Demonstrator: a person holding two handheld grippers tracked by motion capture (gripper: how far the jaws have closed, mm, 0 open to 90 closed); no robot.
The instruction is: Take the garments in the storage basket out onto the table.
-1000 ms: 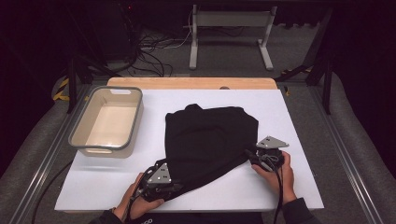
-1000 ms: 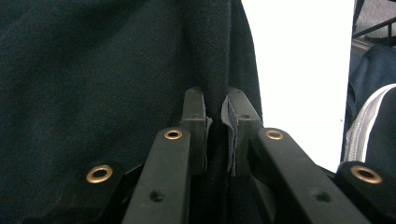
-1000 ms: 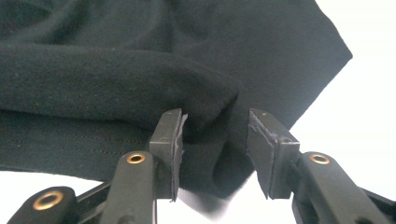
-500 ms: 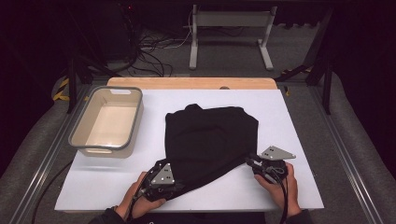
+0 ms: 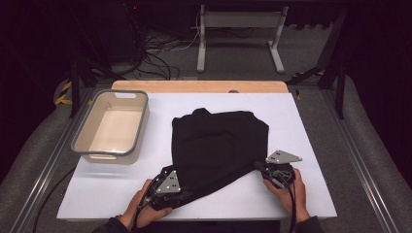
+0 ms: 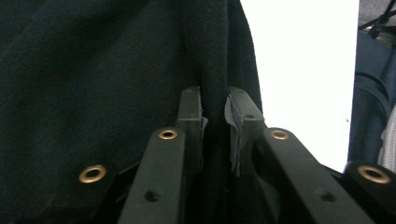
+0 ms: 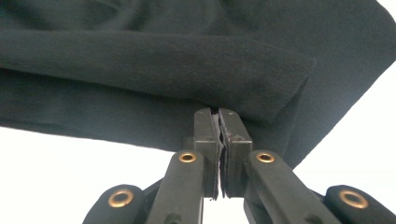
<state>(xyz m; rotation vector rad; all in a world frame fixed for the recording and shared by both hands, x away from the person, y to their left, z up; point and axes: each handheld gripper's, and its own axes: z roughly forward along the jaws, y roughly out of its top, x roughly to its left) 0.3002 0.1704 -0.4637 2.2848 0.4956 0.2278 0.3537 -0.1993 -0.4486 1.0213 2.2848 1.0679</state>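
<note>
High view: fixed above my side, looking forward and down over the whole bench [image 5: 272, 104]. Left and right gripper views: each rides my hand-held gripper, facing along its jaws, very close. All three share the black garment [image 5: 218, 145].

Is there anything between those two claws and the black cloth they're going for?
Nothing visible. Both already grip the black garment: the left gripper pinches a thick fold, and the right gripper is clamped on an edge.
</note>
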